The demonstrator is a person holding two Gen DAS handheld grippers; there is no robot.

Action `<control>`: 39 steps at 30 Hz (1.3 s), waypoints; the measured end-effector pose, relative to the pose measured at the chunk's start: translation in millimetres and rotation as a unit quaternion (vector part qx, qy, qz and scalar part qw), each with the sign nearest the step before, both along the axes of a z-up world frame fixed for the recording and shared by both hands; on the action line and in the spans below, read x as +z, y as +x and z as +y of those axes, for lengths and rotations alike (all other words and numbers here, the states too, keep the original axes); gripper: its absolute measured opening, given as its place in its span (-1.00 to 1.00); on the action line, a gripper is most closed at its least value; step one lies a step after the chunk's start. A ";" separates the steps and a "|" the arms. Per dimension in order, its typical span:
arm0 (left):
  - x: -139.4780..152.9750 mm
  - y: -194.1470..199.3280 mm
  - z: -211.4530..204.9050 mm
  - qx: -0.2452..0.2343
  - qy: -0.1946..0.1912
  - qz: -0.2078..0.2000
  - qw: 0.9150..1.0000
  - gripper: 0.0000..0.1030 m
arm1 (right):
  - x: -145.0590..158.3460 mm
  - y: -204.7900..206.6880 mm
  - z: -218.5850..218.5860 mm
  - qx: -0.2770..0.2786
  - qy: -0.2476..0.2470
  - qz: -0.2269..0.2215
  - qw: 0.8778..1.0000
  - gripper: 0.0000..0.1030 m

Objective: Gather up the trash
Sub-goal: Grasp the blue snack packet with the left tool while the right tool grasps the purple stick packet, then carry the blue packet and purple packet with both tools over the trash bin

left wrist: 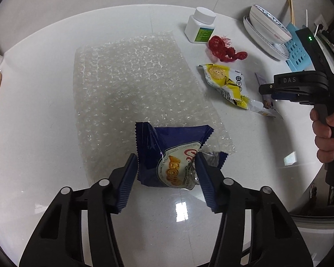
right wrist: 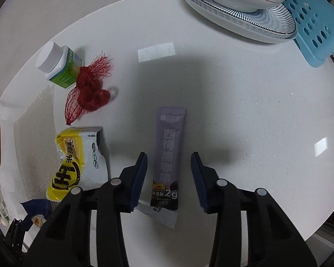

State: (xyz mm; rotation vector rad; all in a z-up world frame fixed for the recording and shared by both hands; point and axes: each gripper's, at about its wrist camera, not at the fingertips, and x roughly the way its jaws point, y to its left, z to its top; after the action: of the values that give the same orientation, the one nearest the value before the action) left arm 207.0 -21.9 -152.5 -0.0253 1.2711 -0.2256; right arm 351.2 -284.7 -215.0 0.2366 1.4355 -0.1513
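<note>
My left gripper (left wrist: 165, 159) is open, its fingers on either side of a dark blue cookie wrapper (left wrist: 167, 153) that lies on the near end of a bubble wrap sheet (left wrist: 131, 82). My right gripper (right wrist: 169, 159) is open, straddling a purple stick sachet (right wrist: 168, 153) lying flat on the white table (right wrist: 245, 111); the right gripper also shows in the left wrist view (left wrist: 265, 92). A yellow and white snack wrapper (right wrist: 78, 162) (left wrist: 229, 82) lies to the left of the sachet. A red mesh net (right wrist: 86, 91) (left wrist: 225, 49) lies beyond it.
A white pill bottle (right wrist: 55, 66) (left wrist: 200, 25) stands by the net. Stacked striped plates and a bowl (right wrist: 240, 6) sit at the back right, beside a blue perforated tray (right wrist: 311, 26). The cookie wrapper peeks in at the lower left of the right wrist view (right wrist: 36, 213).
</note>
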 end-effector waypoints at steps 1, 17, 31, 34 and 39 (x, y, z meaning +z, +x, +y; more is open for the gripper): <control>0.8 0.1 -0.3 -0.001 -0.001 -0.001 1.000 -0.07 | -0.2 1.6 -0.6 0.000 -0.003 0.002 1.000 -0.44; 10.2 -0.4 -1.1 -0.005 -0.006 -0.014 1.000 -0.19 | 10.0 -9.5 -6.9 -0.003 -0.022 -0.022 0.999 -0.70; 26.6 -11.5 0.8 -0.002 -0.007 -0.033 0.999 -0.19 | 52.0 -43.9 6.8 0.002 -0.039 -0.076 0.996 -0.70; 30.1 -14.7 0.1 -0.002 -0.006 -0.039 0.999 -0.19 | 67.0 -50.3 6.6 0.000 -0.038 -0.087 0.996 -0.70; 35.5 -20.4 -1.2 0.002 -0.007 -0.045 0.999 -0.19 | 81.2 -66.9 5.1 0.004 -0.034 -0.102 0.994 -0.70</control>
State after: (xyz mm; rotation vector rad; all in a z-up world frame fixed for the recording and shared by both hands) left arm 186.6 -23.1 -117.0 -0.0304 1.1792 -0.2295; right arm 284.2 -279.6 -133.8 0.1863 1.2264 -0.1646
